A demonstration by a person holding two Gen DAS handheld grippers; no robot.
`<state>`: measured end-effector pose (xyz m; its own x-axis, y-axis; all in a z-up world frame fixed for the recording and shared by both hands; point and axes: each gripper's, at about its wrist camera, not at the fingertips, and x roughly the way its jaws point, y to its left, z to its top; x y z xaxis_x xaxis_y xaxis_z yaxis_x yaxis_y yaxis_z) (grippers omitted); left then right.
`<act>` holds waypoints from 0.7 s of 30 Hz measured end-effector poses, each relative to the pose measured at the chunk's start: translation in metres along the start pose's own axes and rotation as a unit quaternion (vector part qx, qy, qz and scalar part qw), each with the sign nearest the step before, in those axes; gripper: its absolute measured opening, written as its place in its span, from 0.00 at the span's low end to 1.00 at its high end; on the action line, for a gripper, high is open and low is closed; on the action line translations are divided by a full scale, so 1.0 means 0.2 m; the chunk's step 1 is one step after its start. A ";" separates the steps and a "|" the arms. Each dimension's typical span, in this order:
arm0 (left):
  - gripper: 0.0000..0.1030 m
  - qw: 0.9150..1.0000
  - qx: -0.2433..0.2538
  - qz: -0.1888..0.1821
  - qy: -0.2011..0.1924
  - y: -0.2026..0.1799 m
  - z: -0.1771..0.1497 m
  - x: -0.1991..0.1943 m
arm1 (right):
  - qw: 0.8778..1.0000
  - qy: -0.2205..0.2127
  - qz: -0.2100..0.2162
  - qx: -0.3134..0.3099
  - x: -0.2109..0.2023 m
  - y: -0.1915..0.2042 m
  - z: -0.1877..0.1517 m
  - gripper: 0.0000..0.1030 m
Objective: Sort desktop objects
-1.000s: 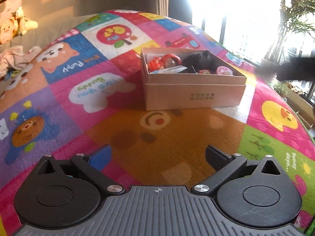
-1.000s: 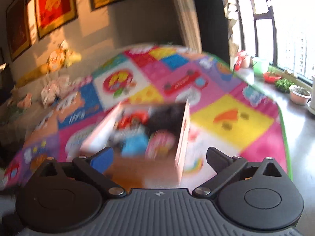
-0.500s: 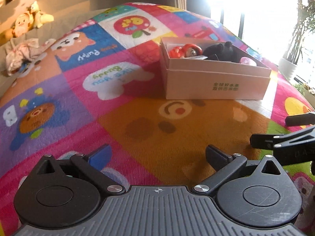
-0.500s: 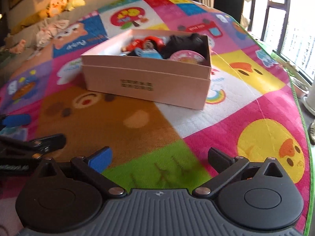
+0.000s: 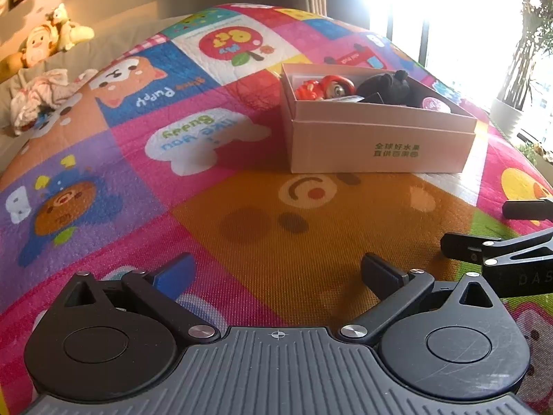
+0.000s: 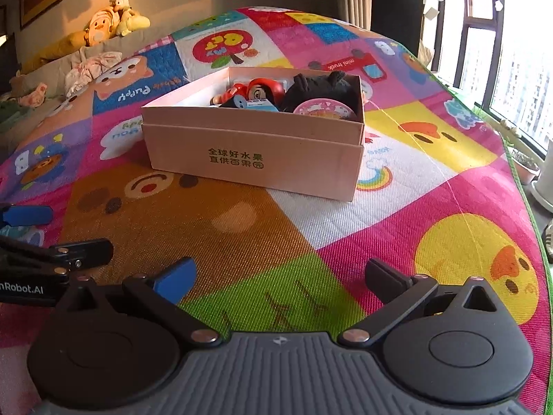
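A pale cardboard box (image 5: 380,145) (image 6: 255,159) stands on the colourful play mat (image 5: 103,186) (image 6: 428,207). Inside lie a red doll (image 5: 330,86) (image 6: 255,91), a black plush toy (image 5: 387,86) (image 6: 321,88), a round pink tin (image 6: 323,109) (image 5: 436,104) and a blue-and-white item (image 6: 255,103). My left gripper (image 5: 276,273) is open and empty, low over the mat, well short of the box. My right gripper (image 6: 280,276) is open and empty beside it; each shows at the edge of the other's view.
A sofa with plush toys (image 6: 110,20) and crumpled cloth (image 6: 90,69) lies beyond the mat's far left. Windows and potted plants (image 6: 525,166) line the right side, past the mat's green edge.
Both grippers have drawn back and lowered away from the box. The right gripper swung from over the box to the near side. Both stayed open.
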<state>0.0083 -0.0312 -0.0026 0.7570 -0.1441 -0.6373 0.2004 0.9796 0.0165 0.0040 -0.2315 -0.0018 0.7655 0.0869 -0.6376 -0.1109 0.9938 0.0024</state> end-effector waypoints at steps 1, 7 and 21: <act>1.00 1.000 -0.001 -0.001 0.000 0.00 0.00 0.00 | 1.000 -0.001 0.001 0.002 0.00 0.00 0.00 1.00; 1.00 1.000 0.000 0.000 0.000 0.00 0.00 0.00 | 1.000 0.000 0.001 0.002 0.00 -0.01 0.00 1.00; 1.00 1.000 0.000 0.000 0.000 0.00 0.00 0.00 | 1.000 0.000 0.001 0.001 0.00 0.00 0.00 1.00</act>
<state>0.0090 -0.0320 -0.0023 0.7569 -0.1448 -0.6373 0.2006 0.9795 0.0157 0.0035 -0.2319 -0.0017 0.7658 0.0888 -0.6369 -0.1104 0.9939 0.0058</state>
